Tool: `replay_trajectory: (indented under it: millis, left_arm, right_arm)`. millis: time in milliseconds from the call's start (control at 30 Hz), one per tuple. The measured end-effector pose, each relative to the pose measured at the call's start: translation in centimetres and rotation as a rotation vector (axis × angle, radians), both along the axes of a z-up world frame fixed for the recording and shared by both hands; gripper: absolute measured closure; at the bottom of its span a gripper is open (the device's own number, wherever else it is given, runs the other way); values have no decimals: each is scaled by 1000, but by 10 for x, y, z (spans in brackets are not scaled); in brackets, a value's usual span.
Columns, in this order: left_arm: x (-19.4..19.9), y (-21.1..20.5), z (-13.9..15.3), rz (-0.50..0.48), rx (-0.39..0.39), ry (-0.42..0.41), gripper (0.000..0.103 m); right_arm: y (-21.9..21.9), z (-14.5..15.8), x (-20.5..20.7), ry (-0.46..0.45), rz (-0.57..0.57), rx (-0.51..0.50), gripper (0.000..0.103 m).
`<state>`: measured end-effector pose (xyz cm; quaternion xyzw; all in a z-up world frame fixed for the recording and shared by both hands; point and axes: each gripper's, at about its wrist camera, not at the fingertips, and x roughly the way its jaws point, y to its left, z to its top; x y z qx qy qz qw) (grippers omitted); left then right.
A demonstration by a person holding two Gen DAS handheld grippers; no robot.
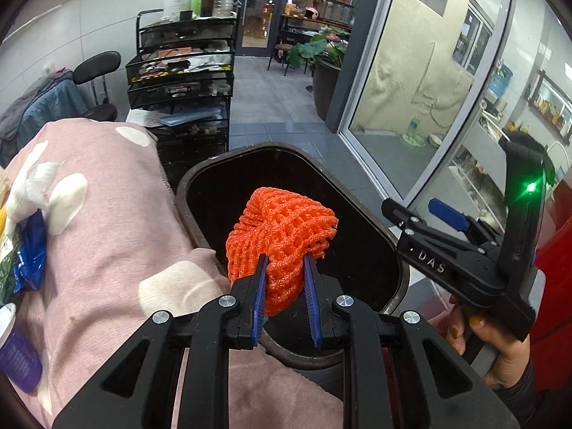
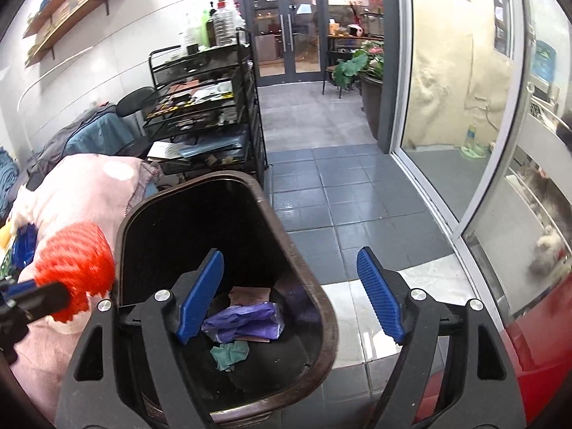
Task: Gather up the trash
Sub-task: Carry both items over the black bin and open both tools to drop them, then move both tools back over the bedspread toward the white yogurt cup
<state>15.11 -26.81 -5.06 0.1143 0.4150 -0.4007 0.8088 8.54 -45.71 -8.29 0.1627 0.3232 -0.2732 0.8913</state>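
An orange foam net (image 1: 282,228) hangs over the open mouth of a dark brown bin (image 1: 250,150), and my left gripper (image 1: 286,261) is shut on its lower end. In the right wrist view the same net (image 2: 77,257) shows blurred at the bin's left rim (image 2: 123,221). My right gripper (image 2: 289,254) stands open above the bin's right side with nothing between its blue pads. A hand holds it at the right edge of the left wrist view (image 1: 414,214). A purple wrapper (image 2: 243,321), a green crumpled scrap (image 2: 228,352) and brown paper (image 2: 250,293) lie on the bin's bottom.
A pink blanket with white dots (image 1: 107,214) lies left of the bin, with a blue wrapper (image 1: 28,261), a white tissue (image 1: 32,186) and a purple cup (image 1: 14,350) on it. A black mesh cart (image 1: 182,82) stands behind. A glass partition (image 2: 447,107) and a red surface (image 2: 529,350) are on the right.
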Motion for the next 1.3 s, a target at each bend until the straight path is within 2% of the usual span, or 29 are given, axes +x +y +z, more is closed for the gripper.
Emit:
replay_trajectory:
  millis: [267,333,433,467,500,600,700,833,1000,1167,1300]
  left_arm:
    - [3,-18,-14,-36,59,2,82]
    - [1,-19,-16,-45,75,-4,79]
    - [-1,-22,-20,-66,97,0,58]
    - [-1,-24,-20,-70,97,-4,45]
    - [-2,-24,-20,-74,96,-10,37]
    - [-4,-23,-19,-83,97,-26,23]
    - [-7,-28,-23,-102,109,-33,15]
    - [-12,-31,-24,-129,126,-58,12]
    - [-15,-27,-18,-119,108,-85,11]
    - [-20,-4,1,-92,13,-101,10]
    - [-24,21,14,-57,-54,-98,10]
  right_arm:
    - [-7,-2,-2,0,-12,16,26]
    - [-9,-4,-1,4,-12,22,26]
    - [-10,-5,0,4,-9,29,26]
    - [-9,-5,0,3,-7,30,26]
    - [-8,-5,0,2,-5,30,26]
    - [-7,-4,-1,-8,-3,28,21]
    - [-8,-2,-4,-29,-9,35,16]
    - [-9,0,-6,-45,-19,40,12]
    - [-6,6,-9,-73,-7,27,11]
    - [6,18,-13,-155,9,-22,6]
    - [19,24,-5,-164,56,-47,6]
